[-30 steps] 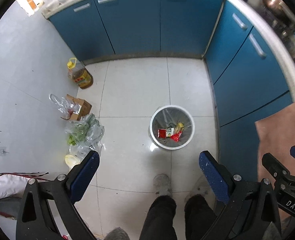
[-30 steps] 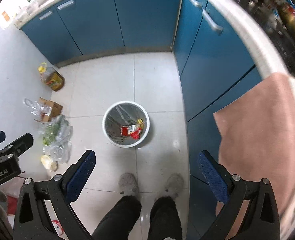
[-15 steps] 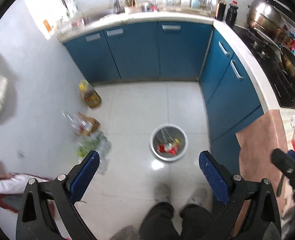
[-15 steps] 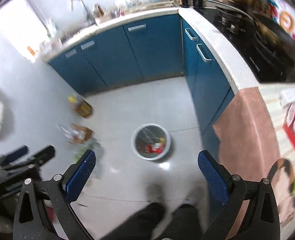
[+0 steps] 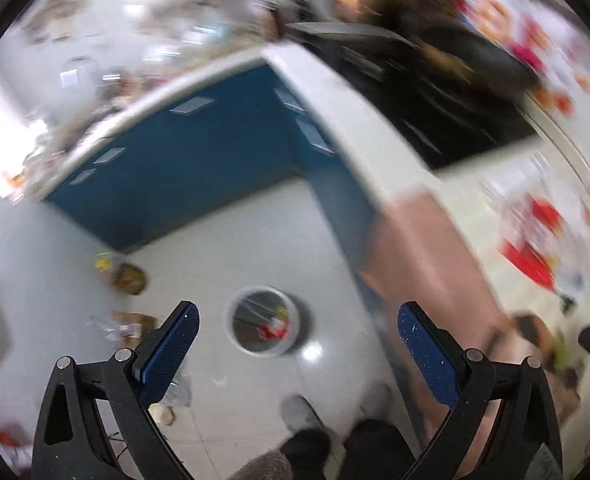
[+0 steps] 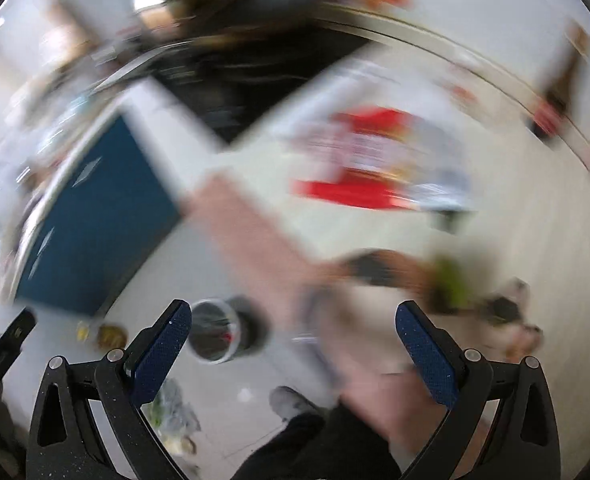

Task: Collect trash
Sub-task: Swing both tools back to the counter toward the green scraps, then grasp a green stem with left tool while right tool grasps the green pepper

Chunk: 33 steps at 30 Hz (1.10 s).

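Both views are smeared by motion. The white waste bin (image 5: pixel 261 326) stands on the floor with red wrappers inside; it also shows low left in the right wrist view, waste bin (image 6: pixel 215 332). My left gripper (image 5: pixel 297 344) is open and holds nothing, high above the bin. My right gripper (image 6: pixel 293 340) is open and holds nothing too. On the pale counter lie red and white packets (image 6: pixel 371 172), also seen as red packets (image 5: pixel 533 240), and a dark brown and green scrap (image 6: pixel 415 276).
Blue cabinets (image 5: pixel 199 160) run under a white counter edge, with a black cooktop (image 5: pixel 435 92) beyond. A pink cloth (image 5: pixel 427 256) hangs over the counter's edge. An oil bottle (image 5: pixel 125 276), a carton and bags lie on the floor at left. The person's shoes (image 5: pixel 299 414) are below.
Both grippers have swung up and to the right, away from the floor and bin towards the counter. The bin has slid low in both views and the counter's trash has come into sight.
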Each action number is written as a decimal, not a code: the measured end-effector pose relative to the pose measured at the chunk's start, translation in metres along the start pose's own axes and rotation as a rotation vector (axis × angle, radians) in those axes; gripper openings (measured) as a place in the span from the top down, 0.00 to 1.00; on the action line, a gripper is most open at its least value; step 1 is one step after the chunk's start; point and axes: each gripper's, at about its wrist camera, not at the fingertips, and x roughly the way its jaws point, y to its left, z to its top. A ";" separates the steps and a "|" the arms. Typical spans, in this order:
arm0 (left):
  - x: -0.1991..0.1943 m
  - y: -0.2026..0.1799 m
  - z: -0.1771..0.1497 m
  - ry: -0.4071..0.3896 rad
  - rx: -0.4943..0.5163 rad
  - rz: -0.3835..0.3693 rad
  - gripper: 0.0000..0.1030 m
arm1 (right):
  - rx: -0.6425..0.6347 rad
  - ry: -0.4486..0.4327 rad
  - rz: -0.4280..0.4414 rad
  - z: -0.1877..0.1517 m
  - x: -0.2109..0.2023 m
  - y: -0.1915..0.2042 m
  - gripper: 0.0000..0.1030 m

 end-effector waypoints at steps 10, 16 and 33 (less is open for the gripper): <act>0.068 -0.263 -0.032 0.416 0.306 -0.369 0.03 | 0.333 0.000 -0.126 0.029 0.024 -0.197 0.34; 0.082 -0.336 -0.050 0.483 0.406 -0.396 0.40 | 0.402 0.022 -0.145 0.022 0.030 -0.253 0.34; 0.108 -0.249 0.015 0.342 0.292 -0.144 0.96 | 0.110 0.024 0.075 0.065 0.091 -0.142 0.34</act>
